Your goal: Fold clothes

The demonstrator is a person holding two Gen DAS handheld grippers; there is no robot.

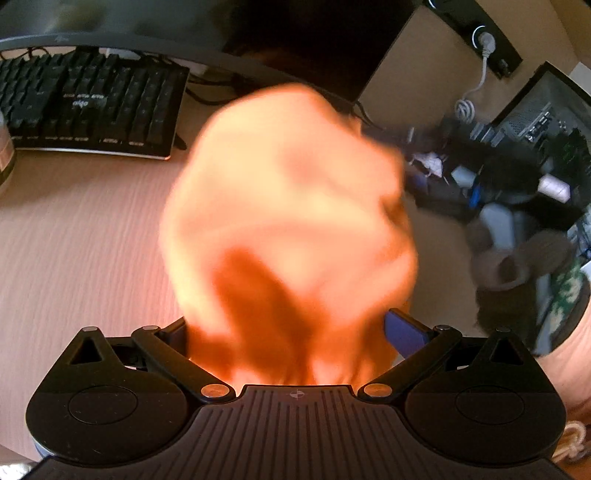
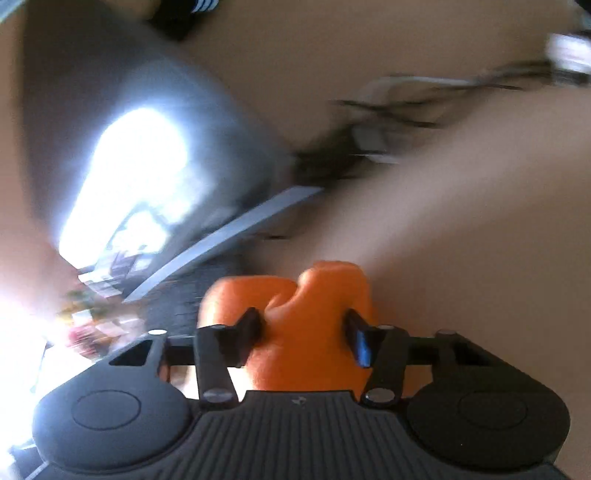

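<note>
The orange garment (image 1: 288, 229) hangs bunched and blurred above the pale wood counter (image 1: 81, 240), its gathered end running down between the fingers of the left tool (image 1: 284, 332), which pinch it. In the right wrist view another part of the garment (image 2: 295, 317) sits clamped in the right tool (image 2: 303, 332), jaws narrow on the fabric. A black keyboard (image 1: 88, 107) lies on the counter beyond, below a monitor (image 1: 110, 22).

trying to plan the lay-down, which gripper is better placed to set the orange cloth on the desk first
Left, probably. The left gripper faces the bare wooden desk with the orange cloth bunched between its fingers. The right gripper also pinches cloth, but its view is tilted and motion-blurred.
</note>
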